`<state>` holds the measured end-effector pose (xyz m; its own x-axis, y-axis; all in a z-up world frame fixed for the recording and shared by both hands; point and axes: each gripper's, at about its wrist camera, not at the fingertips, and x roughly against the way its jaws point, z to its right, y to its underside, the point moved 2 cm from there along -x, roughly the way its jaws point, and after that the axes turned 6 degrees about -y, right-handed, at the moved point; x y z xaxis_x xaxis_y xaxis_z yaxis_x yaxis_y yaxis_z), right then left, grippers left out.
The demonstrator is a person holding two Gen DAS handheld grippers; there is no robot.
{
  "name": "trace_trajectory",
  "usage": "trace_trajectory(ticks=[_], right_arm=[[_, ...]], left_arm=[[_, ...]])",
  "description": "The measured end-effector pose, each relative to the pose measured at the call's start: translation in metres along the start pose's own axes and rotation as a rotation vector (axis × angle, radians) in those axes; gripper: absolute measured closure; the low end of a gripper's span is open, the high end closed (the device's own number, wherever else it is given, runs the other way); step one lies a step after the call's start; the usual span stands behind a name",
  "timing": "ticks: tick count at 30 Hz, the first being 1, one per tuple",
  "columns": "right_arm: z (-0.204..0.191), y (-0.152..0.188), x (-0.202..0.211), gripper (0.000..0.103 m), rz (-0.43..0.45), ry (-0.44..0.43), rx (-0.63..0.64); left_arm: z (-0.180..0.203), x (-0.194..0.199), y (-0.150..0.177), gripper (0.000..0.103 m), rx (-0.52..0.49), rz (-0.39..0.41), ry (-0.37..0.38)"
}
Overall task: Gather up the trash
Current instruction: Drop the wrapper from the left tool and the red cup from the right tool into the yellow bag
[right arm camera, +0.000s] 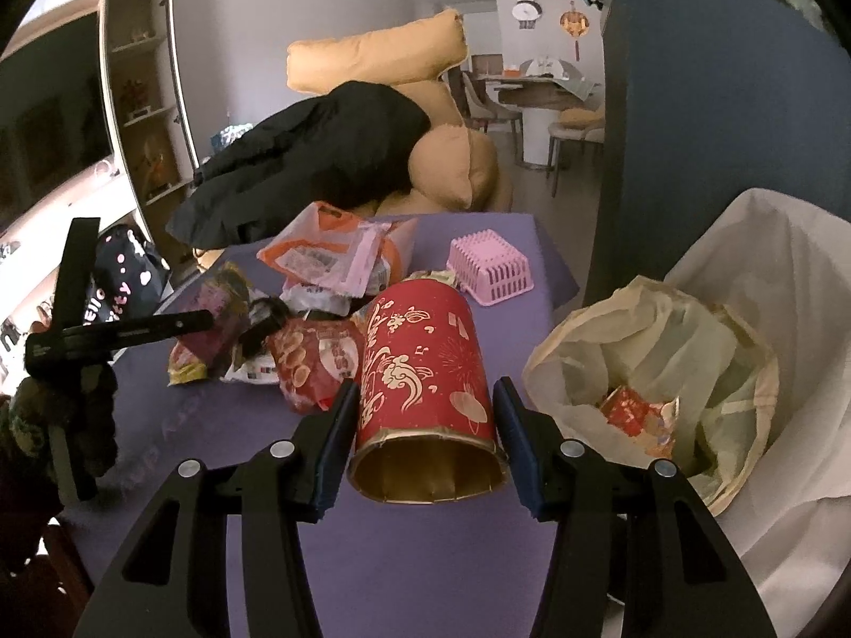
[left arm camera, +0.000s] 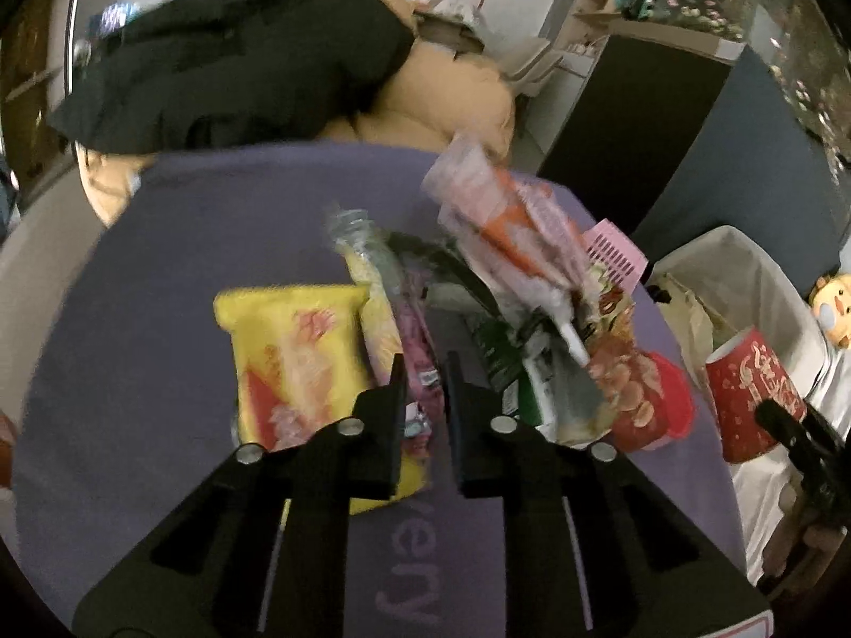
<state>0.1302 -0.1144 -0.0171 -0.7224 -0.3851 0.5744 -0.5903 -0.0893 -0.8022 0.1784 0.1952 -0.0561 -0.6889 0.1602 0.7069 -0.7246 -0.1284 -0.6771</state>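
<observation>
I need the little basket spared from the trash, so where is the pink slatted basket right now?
In the right wrist view the pink basket sits upside down at the far end of the purple cloth, behind the red tube.

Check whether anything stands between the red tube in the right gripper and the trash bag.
Nothing visible does. The red tube sits between the right gripper's fingers over the purple table, and the open trash bag lies just to its right, with only a bare table edge between them.
</observation>
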Motion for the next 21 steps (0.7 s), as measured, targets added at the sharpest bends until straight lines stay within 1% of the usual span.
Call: trace_trajectory(ticks=[5,10,13,17,21], right_arm=[[0.0,-0.012,0.013,0.054,0.037,-0.013,0.011],[-0.004,-0.032,0.03,0.054,0.087,-0.003,0.064],[0.002,-0.05,0.045,0.054,0.124,-0.007,0.074],[0.016,-0.073,0.071,0.054,0.177,0.044,0.102],[0.032,-0.083,0.094,0.054,0.208,0.09,0.11]], left_arm=[[0.01,0.038,-0.017,0.092,-0.059,0.091,0.003],[0.041,0.074,-0.036,0.092,-0.122,0.17,0.038],[0.072,0.089,-0.046,0.092,-0.186,0.211,0.068],[0.114,0.1,-0.056,0.092,-0.259,0.247,0.119],[0.156,0.099,-0.063,0.092,-0.321,0.263,0.173]])
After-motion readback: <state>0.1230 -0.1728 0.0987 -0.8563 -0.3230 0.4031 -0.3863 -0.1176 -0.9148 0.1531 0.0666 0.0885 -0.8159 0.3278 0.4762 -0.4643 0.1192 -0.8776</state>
